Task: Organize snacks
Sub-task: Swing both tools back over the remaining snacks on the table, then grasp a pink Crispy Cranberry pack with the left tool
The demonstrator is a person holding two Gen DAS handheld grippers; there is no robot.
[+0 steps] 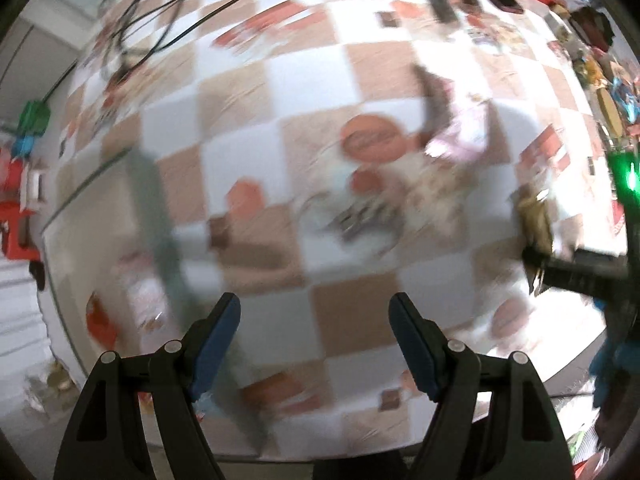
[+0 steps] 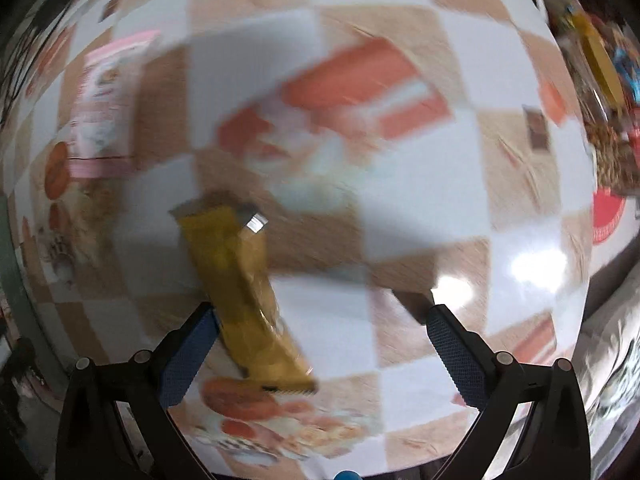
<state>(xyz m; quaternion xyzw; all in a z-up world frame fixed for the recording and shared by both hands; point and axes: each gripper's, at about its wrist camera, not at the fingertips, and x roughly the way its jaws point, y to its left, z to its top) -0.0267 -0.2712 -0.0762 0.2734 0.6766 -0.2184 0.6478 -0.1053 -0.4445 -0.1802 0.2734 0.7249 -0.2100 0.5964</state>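
Both views were motion-blurred, so detail was limited.

Left gripper [image 1: 314, 312]: jaws wide apart, nothing between them, hovering over the desk [image 1: 248, 144] with its checkered white-and-tan cloth. Ahead of it, mid-desk, lay a pink-and-white snack packet [image 1: 464, 136]; beside that was a smeared pale heap I could not identify. A heap of mixed snack packets [image 1: 600, 76] sat along the right edge of the desk. Black cables [image 1: 160, 12] ran across the far left corner. The right gripper's black body [image 1: 580, 268] showed near the right edge with a yellow-brown wrapper [image 1: 536, 216] at its tip.

Right gripper [image 2: 320, 320]: jaws spread wide. The yellow snack bar [image 2: 244, 284] sat just inside the left finger [image 2: 188, 356], apparently touching its pad, well apart from the right finger [image 2: 456, 356]. So the bar was not clamped; whether it lay on the cloth or was in the air, I could not tell from the blur. The same pink packet [image 2: 104, 108] lay toward the left edge of the desk in this view, and more packets [image 2: 600, 80] were piled at the right edge.
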